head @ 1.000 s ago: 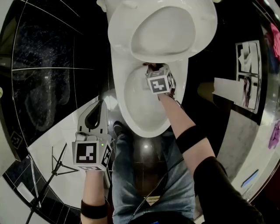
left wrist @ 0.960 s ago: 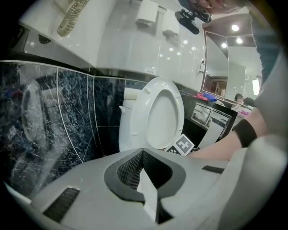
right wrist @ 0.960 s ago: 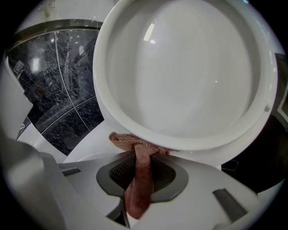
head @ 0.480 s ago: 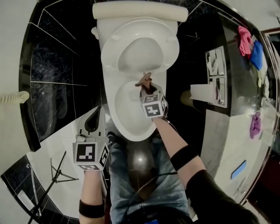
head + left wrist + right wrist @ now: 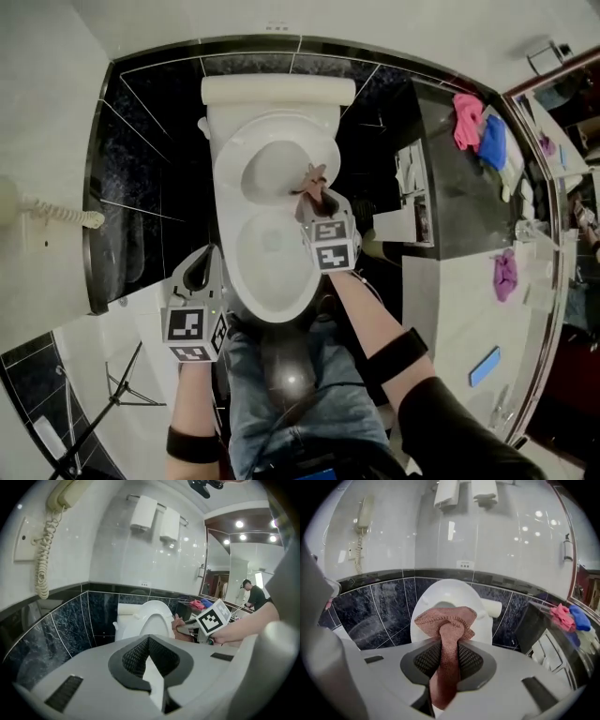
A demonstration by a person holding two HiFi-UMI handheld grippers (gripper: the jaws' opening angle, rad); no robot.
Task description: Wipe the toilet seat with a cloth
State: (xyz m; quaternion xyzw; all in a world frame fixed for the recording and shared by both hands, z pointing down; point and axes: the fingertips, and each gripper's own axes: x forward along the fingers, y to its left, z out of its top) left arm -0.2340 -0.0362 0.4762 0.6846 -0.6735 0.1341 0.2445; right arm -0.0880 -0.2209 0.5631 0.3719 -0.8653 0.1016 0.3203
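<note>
Head view: the pinkish-brown knitted cloth (image 5: pixel 310 181) hangs over the white glossy porcelain toilet (image 5: pixel 246 246), near the right rim where the bowl meets the upright oval seat. The right gripper (image 5: pixel 315 201) has it pinched in its jaws, which stand partly apart around the bunched fabric.

In the right gripper view the cloth (image 5: pixel 446 620) is gathered into a thick rope between the black mesh-textured pads. Its long axis lies along the jaws. The free end sticks out ahead of them and spreads into a ribbed, hemmed fan that points toward the toilet's back and the wall of black marbled tiles (image 5: pixel 379 613).

The left gripper (image 5: pixel 201 269) sits beside the bowl's left edge, apart from it. Its jaws are closed together with nothing between them, as the left gripper view (image 5: pixel 149 654) shows, and they point toward the toilet.
</note>
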